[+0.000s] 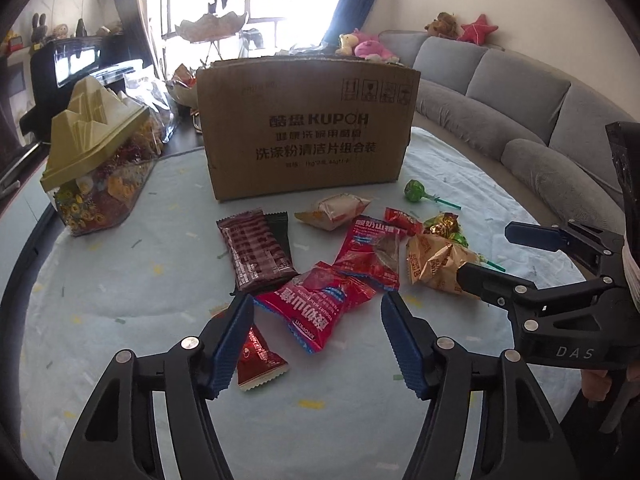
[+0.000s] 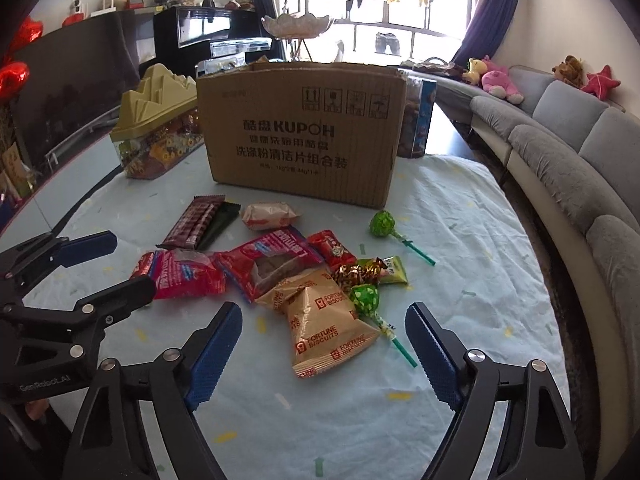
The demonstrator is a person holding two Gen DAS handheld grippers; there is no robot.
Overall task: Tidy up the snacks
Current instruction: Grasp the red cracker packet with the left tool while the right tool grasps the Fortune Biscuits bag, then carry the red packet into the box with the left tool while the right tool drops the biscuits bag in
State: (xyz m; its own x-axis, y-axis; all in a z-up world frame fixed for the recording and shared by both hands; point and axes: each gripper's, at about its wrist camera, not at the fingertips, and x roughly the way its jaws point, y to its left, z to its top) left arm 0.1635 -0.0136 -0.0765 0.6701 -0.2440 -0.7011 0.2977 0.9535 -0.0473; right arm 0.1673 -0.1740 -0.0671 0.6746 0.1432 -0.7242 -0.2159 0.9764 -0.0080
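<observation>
Several snacks lie scattered on a pale blue cloth in front of a brown cardboard box [image 1: 306, 128] [image 2: 302, 132]. My left gripper [image 1: 318, 308] is open and empty, its jaws either side of a red hawthorn snack pack [image 1: 316, 312]; a small red sachet [image 1: 258, 360] lies by its left finger. My right gripper [image 2: 324, 320] is open and empty, straddling a tan fortune biscuit pack [image 2: 324, 328] and a green lollipop [image 2: 366, 298]. A dark chocolate bar [image 1: 256, 254], a second lollipop [image 2: 382, 224] and a beige cake pack [image 2: 268, 216] lie nearer the box.
A clear candy jar with a gold mountain-shaped lid [image 1: 94, 160] [image 2: 160, 128] stands left of the box. A grey sofa [image 2: 580, 160] curves round the right side. The table edge [image 1: 24, 256] runs along the left. The right gripper shows in the left wrist view [image 1: 492, 256].
</observation>
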